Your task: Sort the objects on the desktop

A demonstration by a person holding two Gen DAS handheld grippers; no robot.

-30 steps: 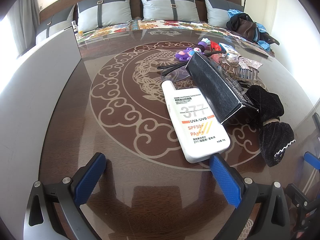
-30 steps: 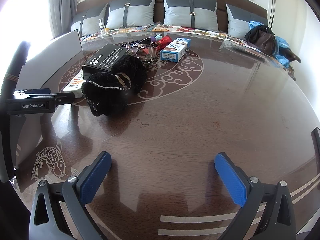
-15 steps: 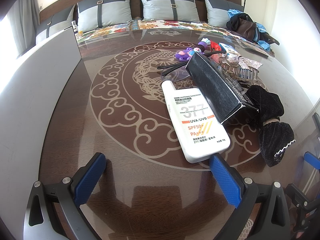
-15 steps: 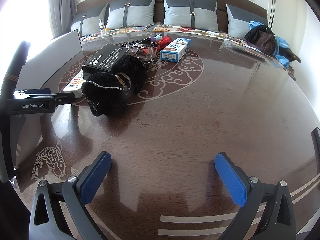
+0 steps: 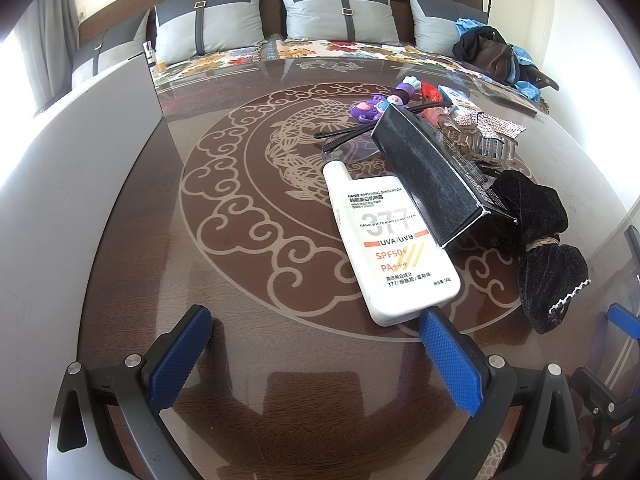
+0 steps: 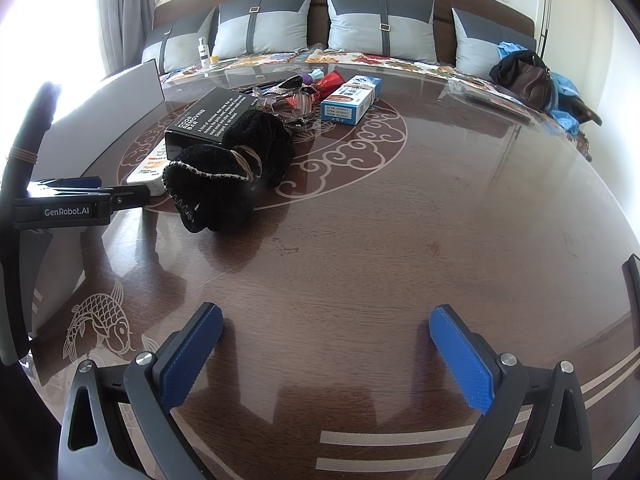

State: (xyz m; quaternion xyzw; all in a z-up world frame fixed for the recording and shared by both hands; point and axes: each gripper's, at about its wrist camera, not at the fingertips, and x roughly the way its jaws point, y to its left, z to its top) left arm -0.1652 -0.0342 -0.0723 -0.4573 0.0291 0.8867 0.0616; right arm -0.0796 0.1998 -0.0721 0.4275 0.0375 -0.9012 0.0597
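A pile of objects lies on the dark glass-topped table (image 5: pixel 248 356). A white sunscreen tube (image 5: pixel 384 236) lies flat, with a black box (image 5: pixel 432 176) leaning across it. A black velvet scrunchie bow (image 5: pixel 548 256) lies right of them. Behind are a purple toy (image 5: pixel 376 106), black glasses (image 5: pixel 352 132), clear hair clips (image 5: pixel 488 140) and a blue-white box (image 6: pixel 352 98). My left gripper (image 5: pixel 316 344) is open and empty, its right fingertip just short of the tube's near end. My right gripper (image 6: pixel 326 344) is open and empty over bare table, well short of the bow (image 6: pixel 228 176).
A grey upright board (image 5: pixel 80 184) stands along the table's left side. A sofa with grey cushions (image 5: pixel 336 12) runs behind the table, with a brown bag (image 6: pixel 524 80) on its right end. The left gripper's body (image 6: pixel 76 208) shows at the right wrist view's left edge.
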